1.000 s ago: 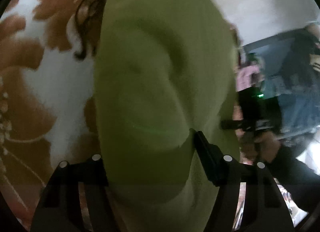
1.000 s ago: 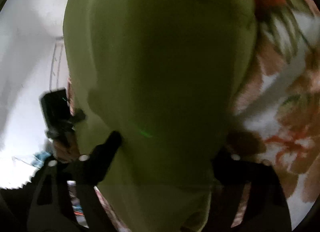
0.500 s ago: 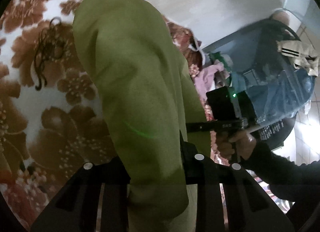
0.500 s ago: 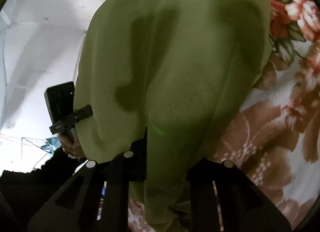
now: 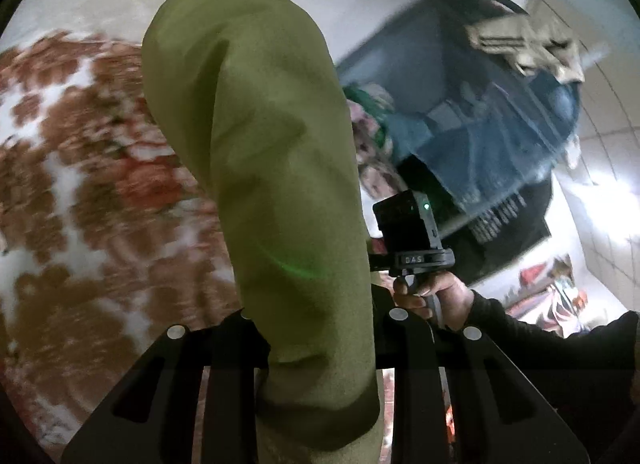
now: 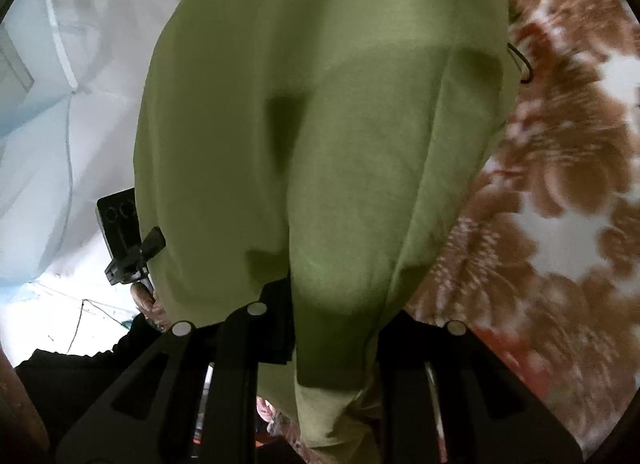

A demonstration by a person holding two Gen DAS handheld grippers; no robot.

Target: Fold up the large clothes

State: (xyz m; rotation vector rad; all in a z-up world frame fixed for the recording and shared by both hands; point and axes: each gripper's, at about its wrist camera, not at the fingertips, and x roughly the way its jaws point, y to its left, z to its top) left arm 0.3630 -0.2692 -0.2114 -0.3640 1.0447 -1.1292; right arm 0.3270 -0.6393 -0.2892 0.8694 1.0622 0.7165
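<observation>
Below, a brown-and-white floral bedspread point(image 5: 80, 224) lies blurred; above it hangs the large olive-green cloth garment point(image 5: 272, 168), clenched near the cameras in the jaws of both the left gripper point(image 5: 320, 348) and the right gripper point(image 6: 332, 328).

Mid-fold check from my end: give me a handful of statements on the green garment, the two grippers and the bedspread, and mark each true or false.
1. The left gripper is clamped on the green garment. True.
2. The right gripper stands empty, with its jaws wide apart. False: its jaws are closed on a fold of the green garment.
3. The surface below is a floral bedspread in brown, red and white. True.
4. The garment lies flat and spread out on the bedspread. False: it hangs bunched from both grippers.
5. In the left wrist view, the right hand shows on its handle beside the cloth. True.
</observation>
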